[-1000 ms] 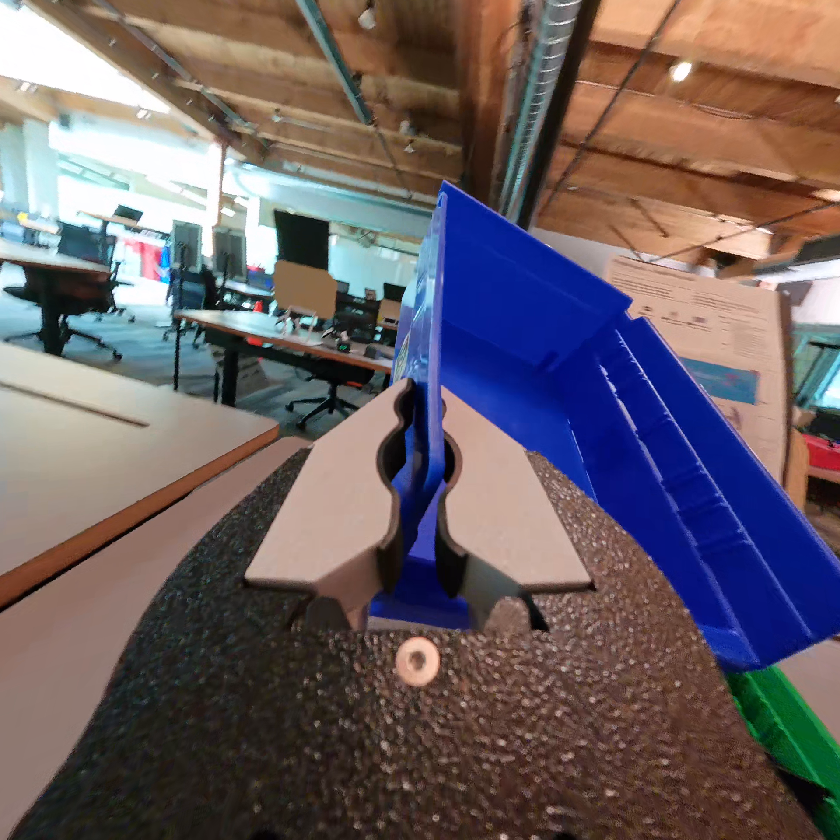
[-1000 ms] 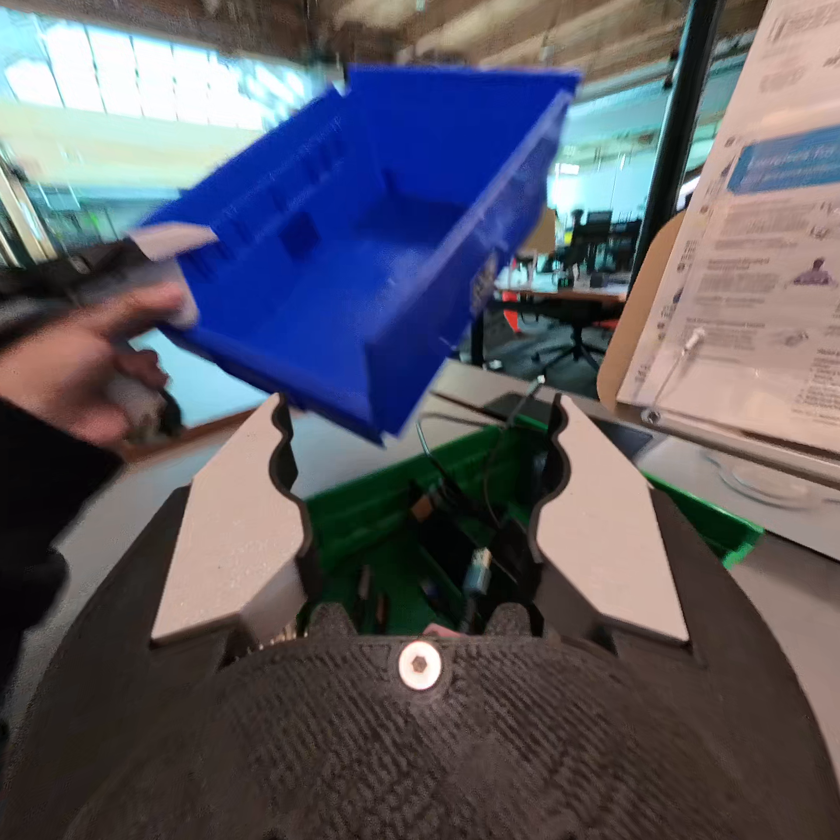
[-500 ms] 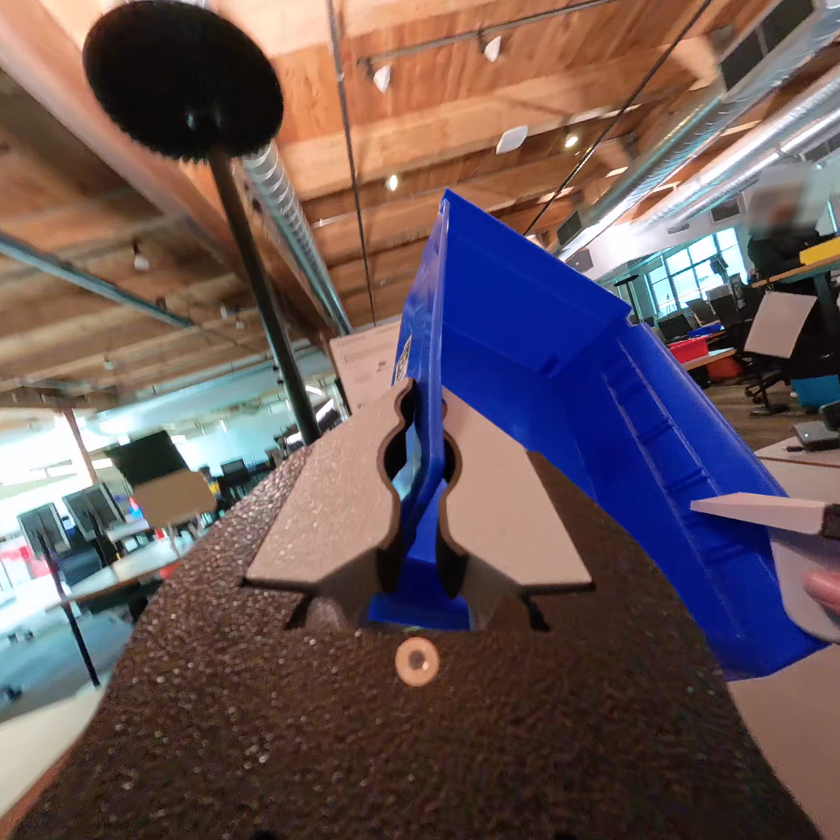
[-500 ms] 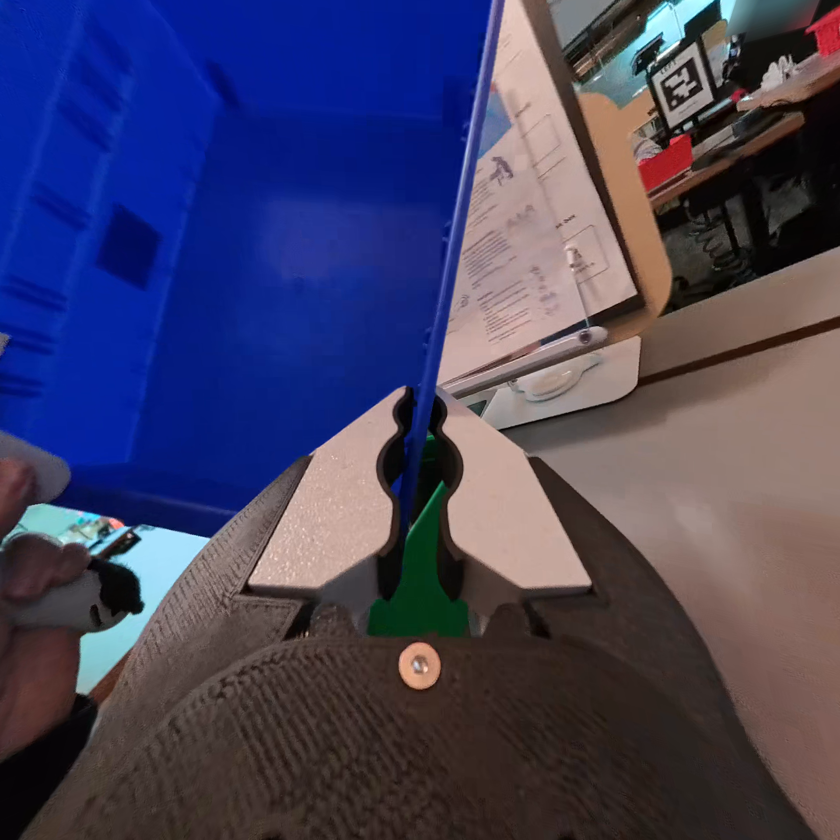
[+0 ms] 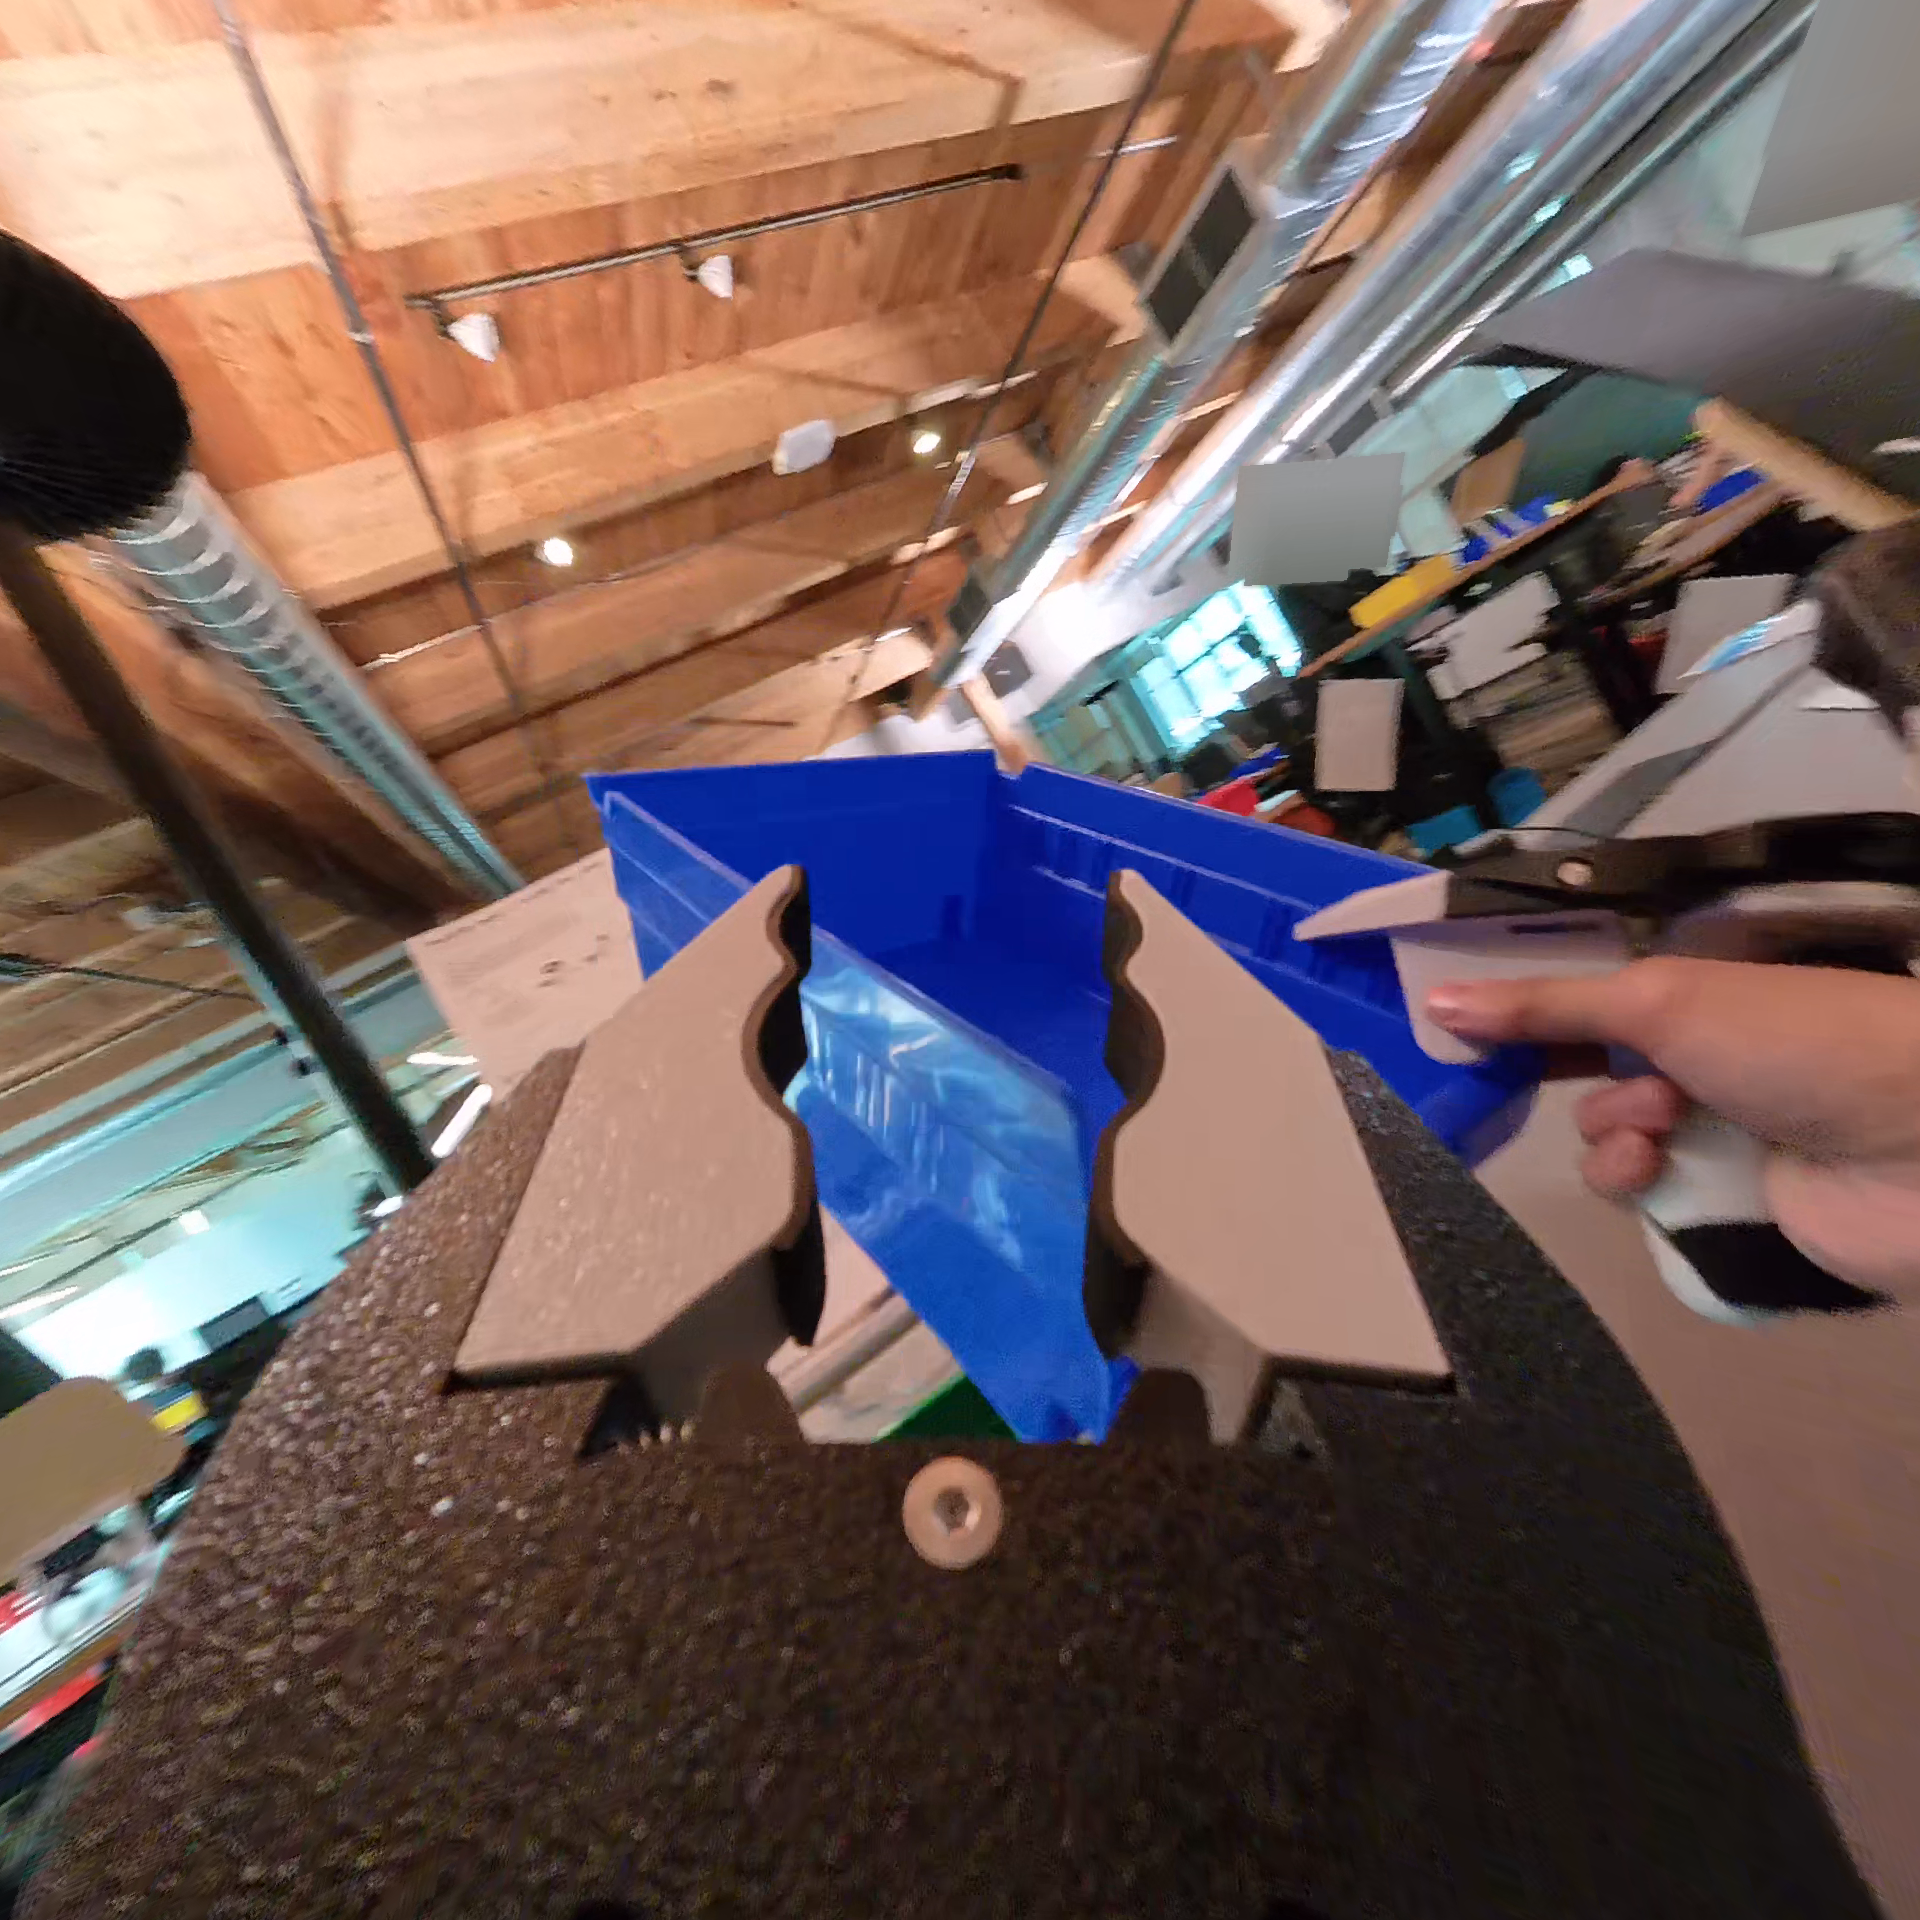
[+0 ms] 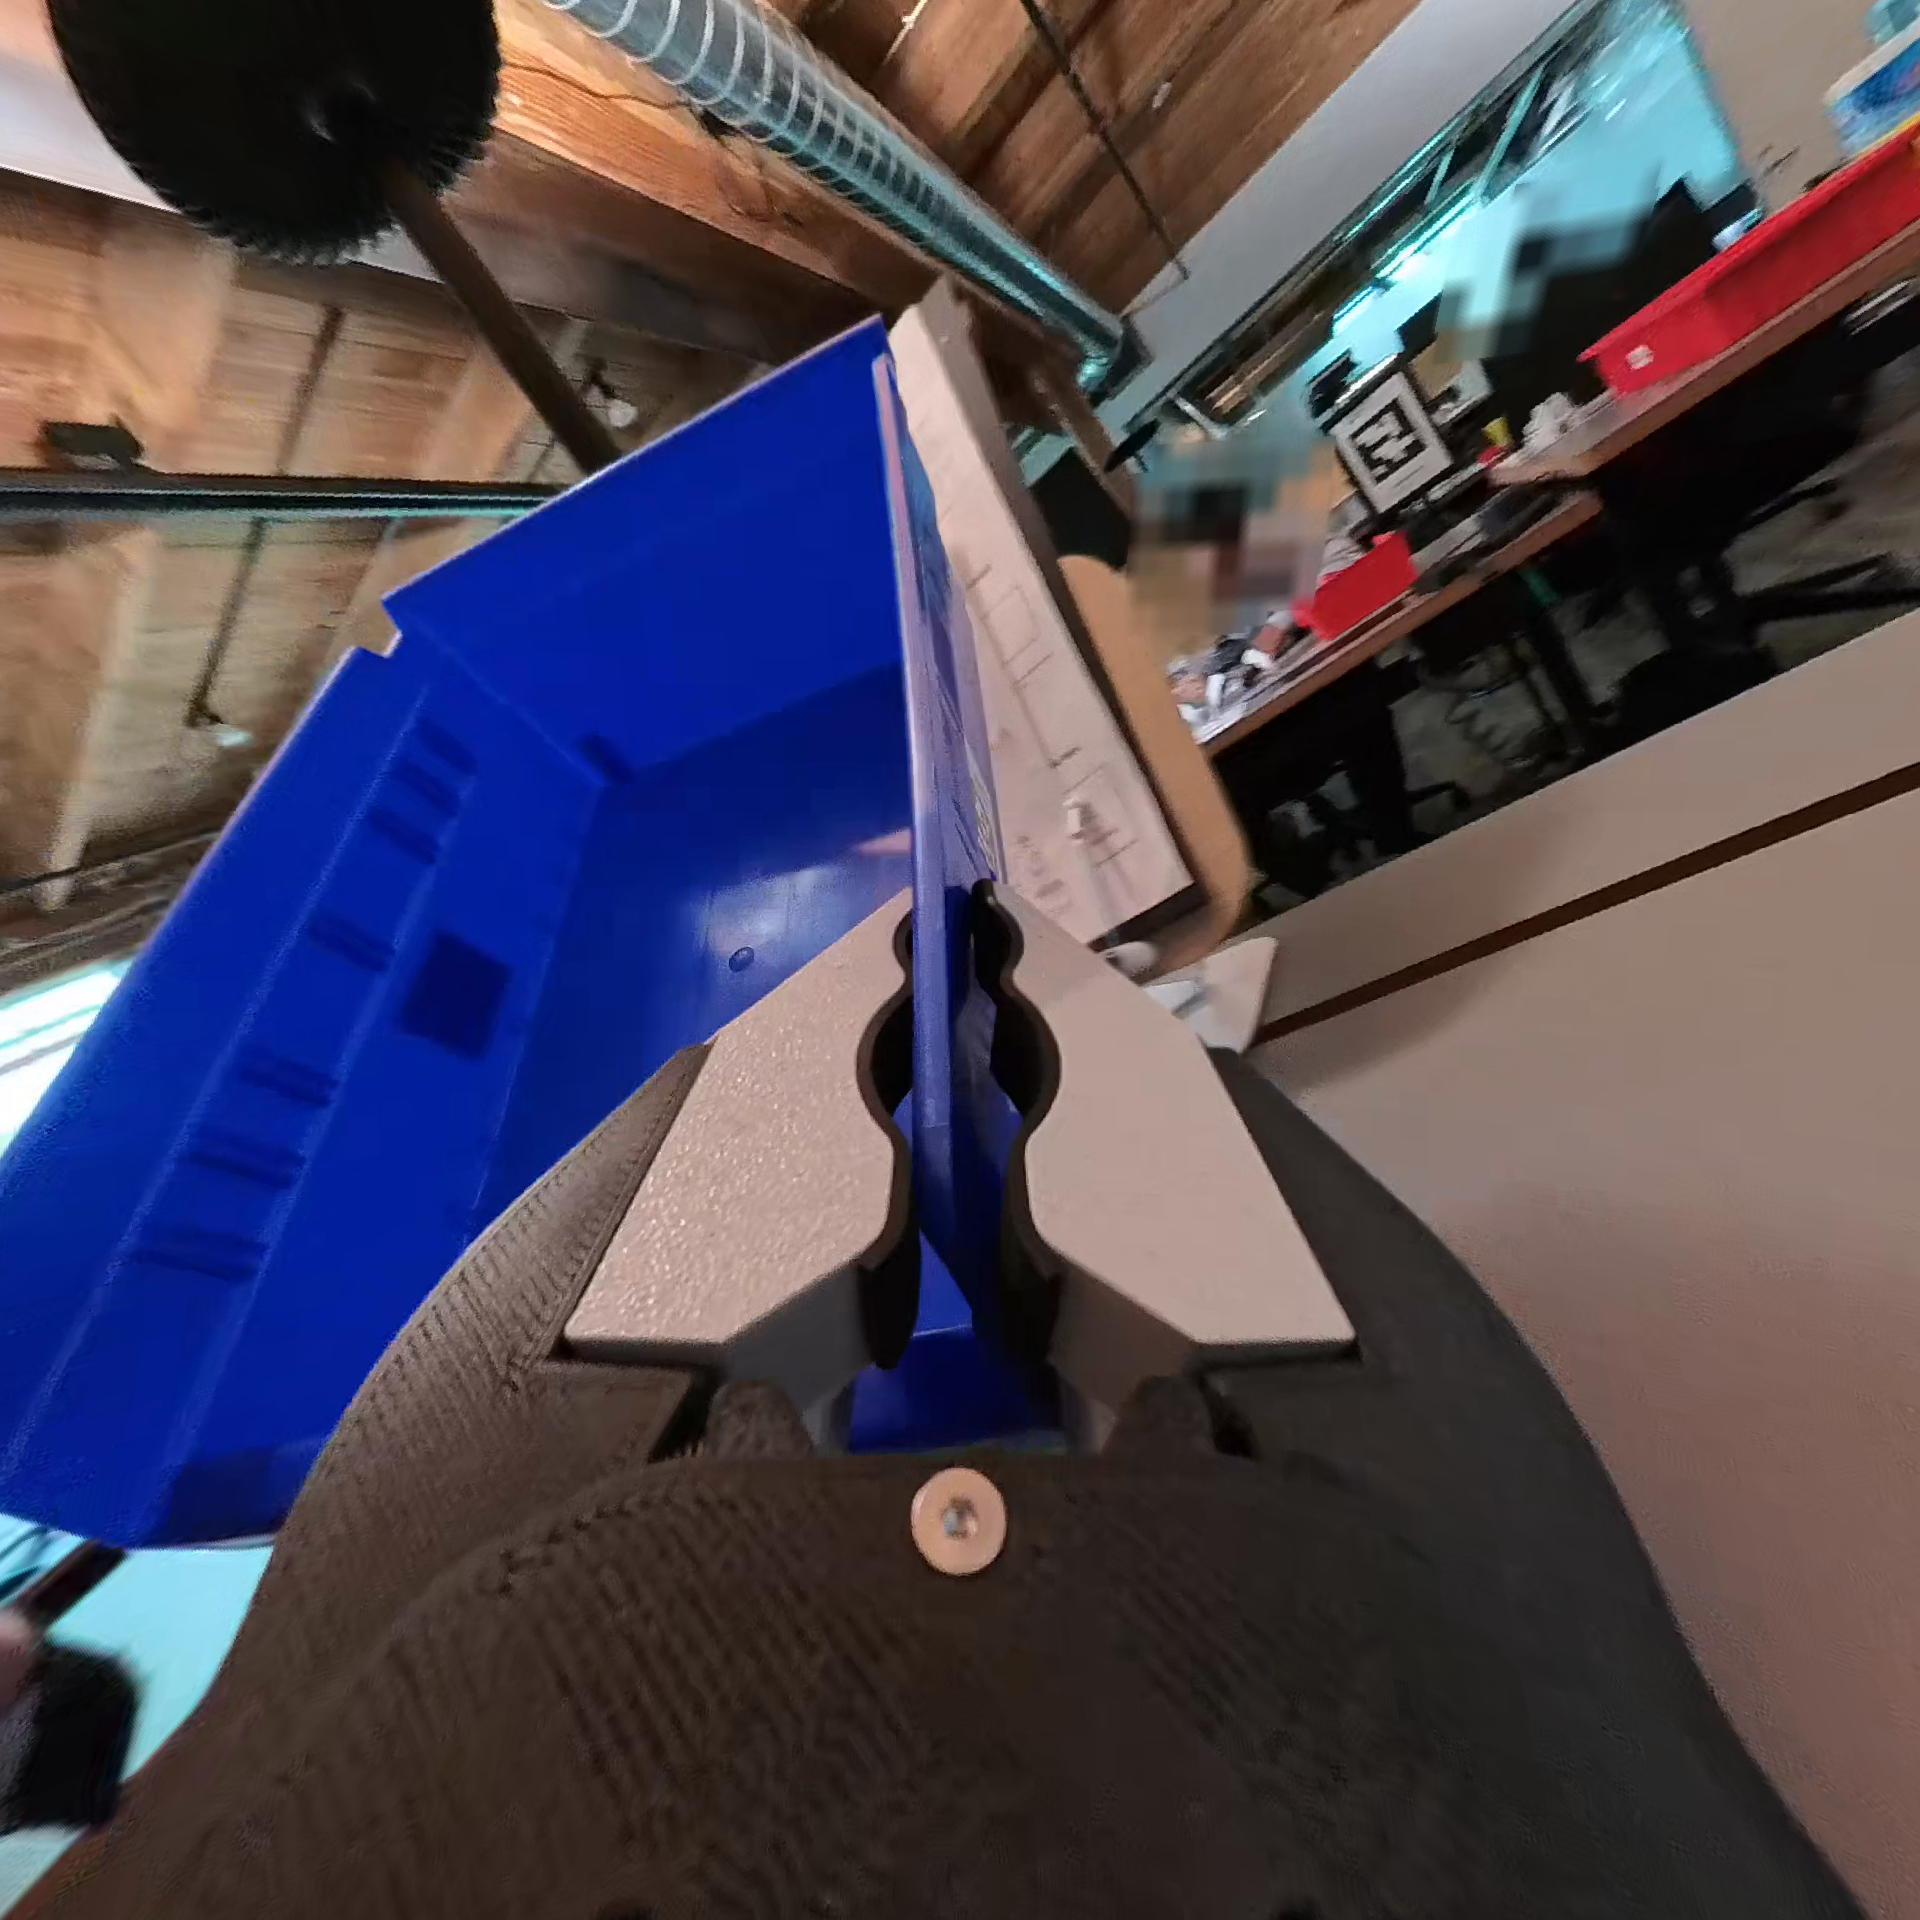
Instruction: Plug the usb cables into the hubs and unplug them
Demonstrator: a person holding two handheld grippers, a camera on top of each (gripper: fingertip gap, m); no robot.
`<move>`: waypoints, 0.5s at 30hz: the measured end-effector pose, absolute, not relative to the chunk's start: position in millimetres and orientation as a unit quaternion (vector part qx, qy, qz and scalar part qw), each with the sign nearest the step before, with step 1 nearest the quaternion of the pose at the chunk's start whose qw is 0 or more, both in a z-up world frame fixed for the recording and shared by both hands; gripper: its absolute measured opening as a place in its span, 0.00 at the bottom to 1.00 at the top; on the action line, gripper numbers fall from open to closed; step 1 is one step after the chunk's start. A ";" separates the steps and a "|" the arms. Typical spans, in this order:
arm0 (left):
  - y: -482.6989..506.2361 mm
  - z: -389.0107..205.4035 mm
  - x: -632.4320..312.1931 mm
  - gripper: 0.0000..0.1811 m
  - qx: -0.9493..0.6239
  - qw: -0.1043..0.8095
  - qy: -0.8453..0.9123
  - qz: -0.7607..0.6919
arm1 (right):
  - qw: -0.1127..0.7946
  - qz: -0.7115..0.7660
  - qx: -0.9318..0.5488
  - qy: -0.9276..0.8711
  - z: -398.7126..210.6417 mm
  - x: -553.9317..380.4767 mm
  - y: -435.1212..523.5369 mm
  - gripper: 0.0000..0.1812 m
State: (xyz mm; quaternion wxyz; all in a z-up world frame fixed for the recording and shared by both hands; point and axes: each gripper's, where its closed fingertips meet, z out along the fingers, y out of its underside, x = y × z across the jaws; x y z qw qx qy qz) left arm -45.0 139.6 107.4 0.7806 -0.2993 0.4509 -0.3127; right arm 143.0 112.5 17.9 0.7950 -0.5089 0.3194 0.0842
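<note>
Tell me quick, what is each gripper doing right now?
Left gripper: open, its fingers on either side of the blue bin wall, not clamping it.
Right gripper: shut on the blue bin's wall, holding it tilted.

Glossy smooth plastic on the blue bin (image 6: 582,935), my fingers (image 5: 665,1122) matt grey and finely grained, gripper bodies rough black — pebbled, tabletop (image 6: 1662,1091) matt beige, ceiling (image 5: 623,208) bare wood, duct (image 6: 831,135) ribbed metal

Left gripper (image 5: 951,1101) fingers released the blue bin (image 5: 935,894).
</note>
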 end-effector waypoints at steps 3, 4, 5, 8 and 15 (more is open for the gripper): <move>138.8 89.4 -53.9 0.32 -0.320 0.751 0.480 -0.322 | 0.793 0.039 -0.504 0.341 16.5 177.8 78.5 0.03; 145.5 83.5 -59.5 0.33 -0.339 0.739 0.482 -0.326 | 0.794 0.021 -0.498 0.349 17.7 191.3 64.1 0.03; 156.3 77.1 -66.4 0.33 -0.365 0.727 0.479 -0.330 | 0.793 0.001 -0.493 0.359 18.3 205.8 48.8 0.03; 219.1 49.3 -96.1 0.33 -0.480 0.693 0.456 -0.286 | 0.783 -0.056 -0.488 0.382 14.8 247.8 4.3 0.03; 342.9 -47.8 -186.7 0.41 -0.720 0.520 0.396 -0.235 | 0.704 -0.126 -0.547 0.436 -40.5 329.3 -55.3 0.03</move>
